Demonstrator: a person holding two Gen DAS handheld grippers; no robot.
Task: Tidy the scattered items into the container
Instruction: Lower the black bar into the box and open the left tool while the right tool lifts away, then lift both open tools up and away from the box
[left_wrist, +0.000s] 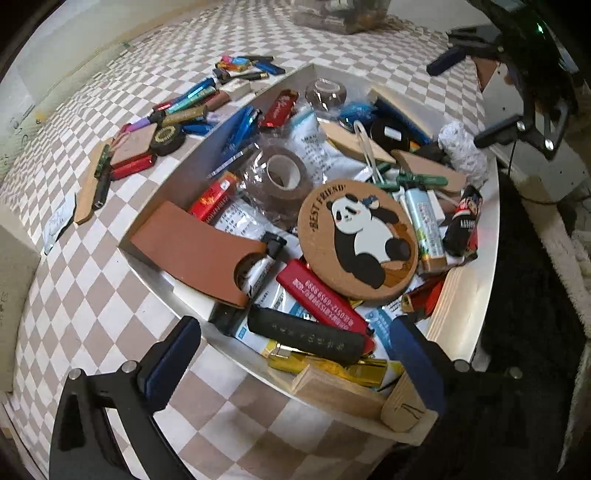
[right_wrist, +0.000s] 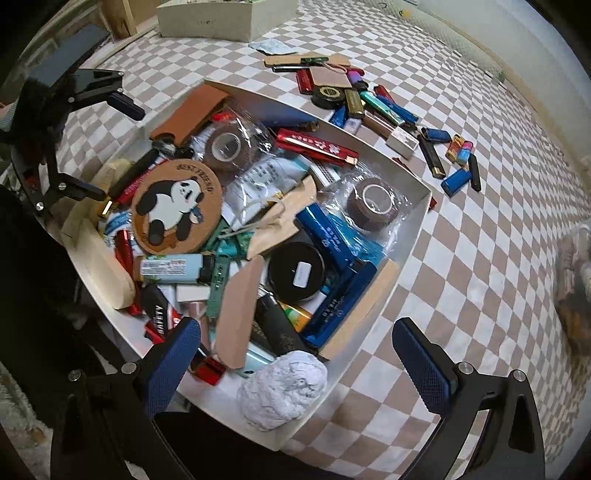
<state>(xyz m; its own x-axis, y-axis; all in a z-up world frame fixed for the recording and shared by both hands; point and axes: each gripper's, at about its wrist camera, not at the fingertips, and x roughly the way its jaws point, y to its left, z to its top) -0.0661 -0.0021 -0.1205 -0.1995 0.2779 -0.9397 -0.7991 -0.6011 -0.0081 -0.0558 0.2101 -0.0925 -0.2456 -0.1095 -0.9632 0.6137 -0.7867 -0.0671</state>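
Observation:
A white container (left_wrist: 480, 229) (right_wrist: 413, 236) holds lighters, tape rolls, packets and a round panda coaster (left_wrist: 358, 236) (right_wrist: 177, 206). Scattered items (left_wrist: 177, 114) (right_wrist: 376, 107), mostly lighters, a black tape roll and tan tags, lie on the checkered cloth beyond the container's far side. My left gripper (left_wrist: 295, 354) is open and empty over the container's near corner. My right gripper (right_wrist: 295, 354) is open and empty over the opposite end, above a crumpled white tissue (right_wrist: 284, 387). Each gripper shows in the other's view, the right gripper (left_wrist: 476, 99) and the left gripper (right_wrist: 110, 147).
The checkered tablecloth (left_wrist: 92, 295) (right_wrist: 480, 258) covers the table. A beige box (right_wrist: 221, 18) stands at the far edge in the right wrist view. A clear bag of items (left_wrist: 340, 14) sits at the back in the left wrist view. A dark floor (left_wrist: 524, 295) lies past the table edge.

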